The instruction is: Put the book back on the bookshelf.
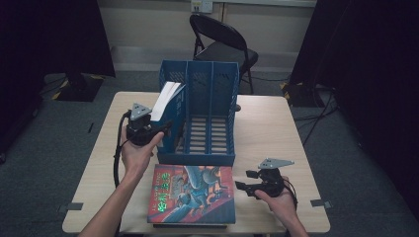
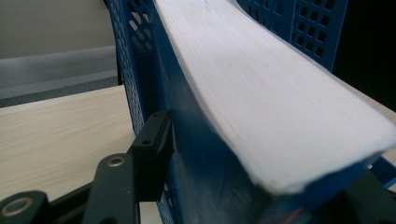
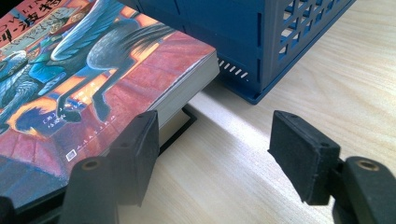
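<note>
**Book going into the rack**

The left gripper [image 1: 165, 129] is grasping a blue book [image 1: 165, 101], leaning in the rack's [image 1: 212, 89] left slot; the right gripper [image 1: 242, 180] is resting released on the table [image 1: 267, 128], jaws apart beside a red book [image 1: 192, 195] lying flat in front of the rack.

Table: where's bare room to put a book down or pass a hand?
Free: the table right of the blue file rack, and the left strip beside the left hand-held gripper. The rack's middle and right slots are empty. Crowded: front centre, where the colourful book lies, and the left slot holding the blue book.
</note>
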A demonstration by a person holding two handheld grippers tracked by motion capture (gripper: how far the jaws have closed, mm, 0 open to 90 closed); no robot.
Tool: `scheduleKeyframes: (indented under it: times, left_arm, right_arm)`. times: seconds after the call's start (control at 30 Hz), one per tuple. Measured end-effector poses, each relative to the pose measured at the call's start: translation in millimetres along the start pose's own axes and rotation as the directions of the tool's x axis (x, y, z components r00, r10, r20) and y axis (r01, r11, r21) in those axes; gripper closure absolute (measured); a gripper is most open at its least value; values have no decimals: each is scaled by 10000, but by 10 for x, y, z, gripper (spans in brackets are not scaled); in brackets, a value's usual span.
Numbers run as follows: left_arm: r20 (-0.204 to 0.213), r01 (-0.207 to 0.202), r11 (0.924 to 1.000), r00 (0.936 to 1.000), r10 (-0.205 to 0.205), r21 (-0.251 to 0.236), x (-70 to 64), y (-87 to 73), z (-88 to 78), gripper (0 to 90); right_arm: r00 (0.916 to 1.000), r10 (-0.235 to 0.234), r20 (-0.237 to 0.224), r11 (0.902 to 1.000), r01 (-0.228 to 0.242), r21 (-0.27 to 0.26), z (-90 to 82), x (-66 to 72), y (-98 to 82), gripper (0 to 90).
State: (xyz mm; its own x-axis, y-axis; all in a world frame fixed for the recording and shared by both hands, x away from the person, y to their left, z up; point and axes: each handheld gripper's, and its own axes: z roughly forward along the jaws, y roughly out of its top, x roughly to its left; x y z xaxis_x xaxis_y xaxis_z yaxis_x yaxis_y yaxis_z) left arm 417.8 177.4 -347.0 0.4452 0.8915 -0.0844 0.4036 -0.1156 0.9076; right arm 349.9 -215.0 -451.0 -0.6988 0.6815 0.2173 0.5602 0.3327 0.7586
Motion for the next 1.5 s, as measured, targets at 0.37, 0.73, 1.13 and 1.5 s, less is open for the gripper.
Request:
scheduleKeyframes:
  times: [0.37,0.73,1.13,1.5]
  left_arm:
    - [353,700,9920,9966,-741,1053,42,133,-46,404]
    - [448,362,9893,9981,-429,1417,38,384,-108,352]
    - [-427,249,9533,9990,-126,3009,-15,699,-14,458]
    - [-367,144,9135,9993,6,4065,-7,870,92,470]
  right_arm:
    - [9988,-90,-485,9996,102,254,22,39,11,335]
    - [9999,9,-100,10000,-8,80,9,16,11,338]
    - [10000,22,-75,10000,-22,49,9,4,5,337]
    - [9999,92,-126,9999,-90,94,23,1,-2,336]
